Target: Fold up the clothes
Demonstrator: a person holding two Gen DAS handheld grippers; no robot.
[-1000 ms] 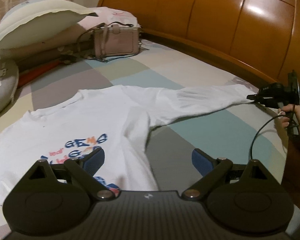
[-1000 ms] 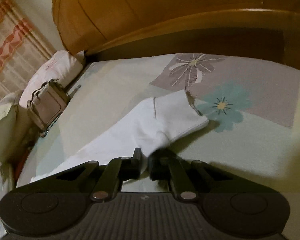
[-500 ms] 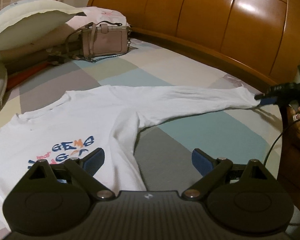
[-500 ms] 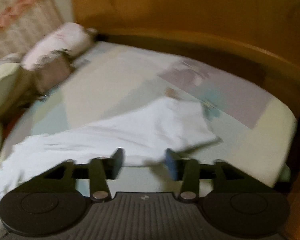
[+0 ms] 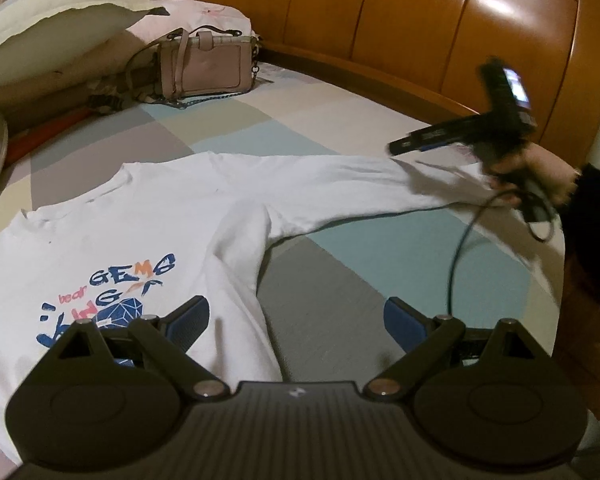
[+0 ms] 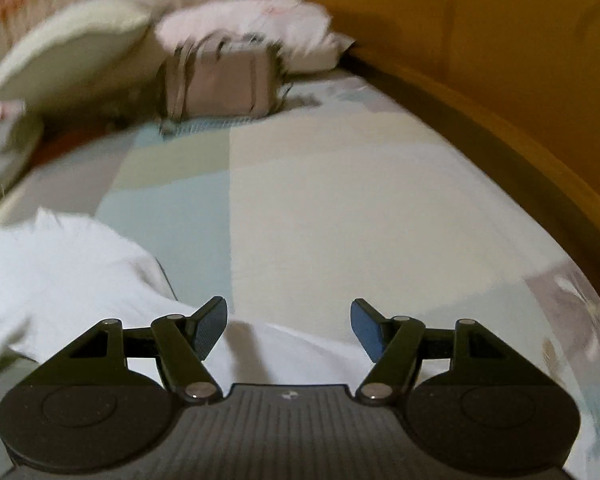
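White shirt (image 5: 148, 216): lies flat, print side up, on the bed (image 5: 380, 280), its patchwork sheet in grey, teal and cream; one long sleeve (image 5: 340, 184) stretched out sideways toward the headboard (image 5: 420, 20). Left hand-held gripper (image 5: 296, 318): jaws spread wide, nothing between them, poised over the shirt's side edge and the grey patch beside it. Right hand-held gripper (image 6: 288, 328): jaws have just been opening and stand apart with nothing pinched; the sleeve lies loose on the bed below them. In the left wrist view this gripper is blurred, raised above the sleeve's far end, gripped by a hand (image 5: 540, 176) in a dark cuff, a black cable (image 5: 456, 248) trailing down. Pink handbag (image 5: 208, 64): upright near the pillows (image 5: 60, 24) at the far end of the bed, well apart from the shirt.
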